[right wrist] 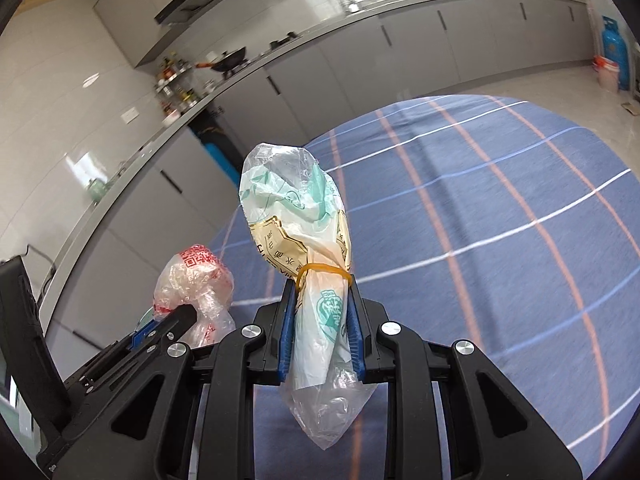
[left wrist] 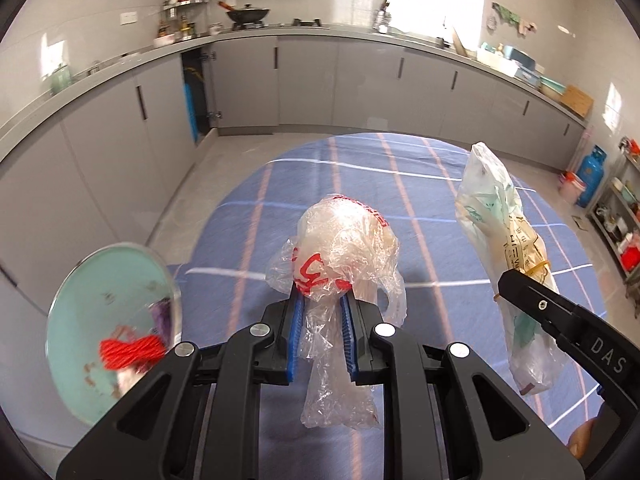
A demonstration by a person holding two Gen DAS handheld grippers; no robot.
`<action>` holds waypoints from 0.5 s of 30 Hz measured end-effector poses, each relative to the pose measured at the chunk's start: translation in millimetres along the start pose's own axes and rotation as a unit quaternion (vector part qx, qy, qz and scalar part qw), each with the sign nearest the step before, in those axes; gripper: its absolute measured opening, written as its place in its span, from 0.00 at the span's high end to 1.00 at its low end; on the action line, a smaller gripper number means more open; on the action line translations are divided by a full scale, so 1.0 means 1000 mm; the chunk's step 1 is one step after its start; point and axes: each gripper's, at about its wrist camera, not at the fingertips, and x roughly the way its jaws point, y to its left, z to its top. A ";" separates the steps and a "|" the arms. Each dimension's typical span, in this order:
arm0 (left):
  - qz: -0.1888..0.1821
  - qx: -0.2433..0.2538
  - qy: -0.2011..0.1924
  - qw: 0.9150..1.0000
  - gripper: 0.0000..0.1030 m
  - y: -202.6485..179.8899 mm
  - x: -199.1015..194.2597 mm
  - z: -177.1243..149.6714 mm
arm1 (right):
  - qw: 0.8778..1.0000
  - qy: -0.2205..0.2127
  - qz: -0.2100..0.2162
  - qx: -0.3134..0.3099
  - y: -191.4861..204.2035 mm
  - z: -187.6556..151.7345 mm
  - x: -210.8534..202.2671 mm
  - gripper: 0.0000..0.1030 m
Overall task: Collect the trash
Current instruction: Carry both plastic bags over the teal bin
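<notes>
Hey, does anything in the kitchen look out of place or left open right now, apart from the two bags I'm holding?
One cabinet door under the counter stands open, showing a dark inside with something blue, while the other doors are shut. A wok sits on the stove. Both bags look intact: the clear bag in the left gripper, the green bag in the right gripper.

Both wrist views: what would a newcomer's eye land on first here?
Two bundled plastic bags held up over the blue striped tablecloth: the left gripper pinches a clear bag with red print, and the right gripper pinches a green-and-cream bag just below its yellow rubber band. Next, the pale green plate at lower left in the left wrist view.
</notes>
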 end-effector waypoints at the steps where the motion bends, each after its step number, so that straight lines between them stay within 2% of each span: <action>1: 0.003 -0.004 0.000 1.000 0.83 0.006 -0.003 -0.003 | 1.000 0.003 0.003 -0.004 0.005 -0.004 0.000 0.76; 15: 0.027 -0.046 -0.011 0.999 0.83 0.064 -0.036 -0.030 | 0.998 0.029 0.025 -0.049 0.058 -0.038 0.005 0.76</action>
